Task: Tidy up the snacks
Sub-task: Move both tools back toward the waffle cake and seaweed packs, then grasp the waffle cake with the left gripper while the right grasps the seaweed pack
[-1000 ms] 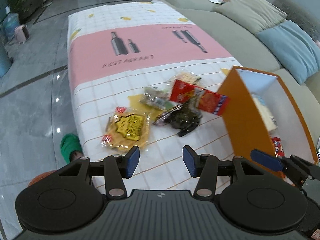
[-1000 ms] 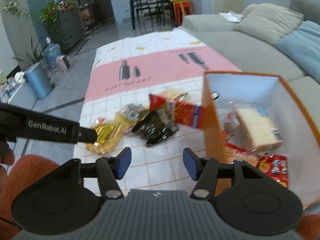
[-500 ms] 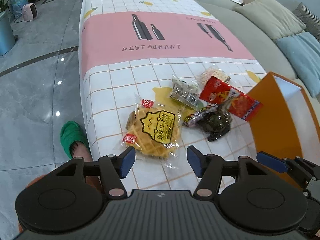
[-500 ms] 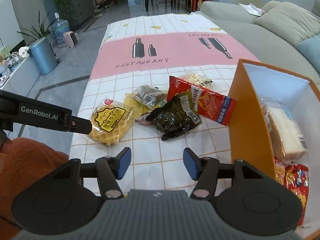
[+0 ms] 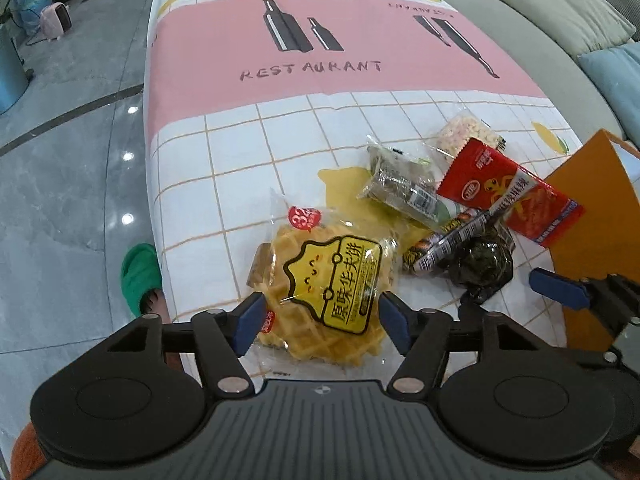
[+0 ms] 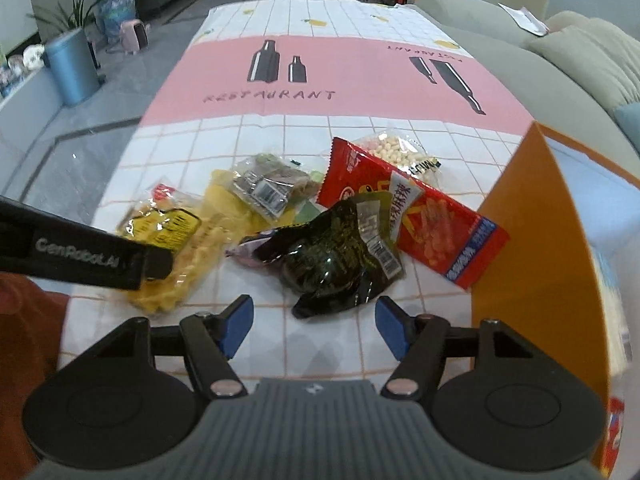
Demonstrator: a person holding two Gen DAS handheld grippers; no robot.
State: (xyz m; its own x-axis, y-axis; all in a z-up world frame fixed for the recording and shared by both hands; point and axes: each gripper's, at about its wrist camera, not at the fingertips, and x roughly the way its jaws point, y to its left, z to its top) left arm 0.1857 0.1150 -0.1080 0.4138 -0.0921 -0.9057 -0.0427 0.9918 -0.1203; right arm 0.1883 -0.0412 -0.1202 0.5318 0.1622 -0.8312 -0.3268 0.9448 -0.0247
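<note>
The left gripper (image 5: 320, 318) hangs over the near end of the waffle packet (image 5: 326, 280), its jaws having just been opening and now spread wide to either side of the packet without pressing on it. The right gripper (image 6: 312, 326) stands released too, its jaws likewise just opened wider, aimed at the dark green vacuum pouch (image 6: 332, 258) with nothing between them. Both snacks lie on the checked tablecloth (image 5: 224, 160) near its front edge, in a small heap with a red snack bag (image 5: 508, 194) and a clear packet of pale puffs (image 5: 466, 134), beside the orange box (image 6: 536, 240). The waffle packet is probably light, its film slick and crinkly, the waffle inside brittle, so a gentle pinch across the narrow width suits it best. The pouch looks soft, glossy and slippery; its flat sealed edge seems the surest hold.
</note>
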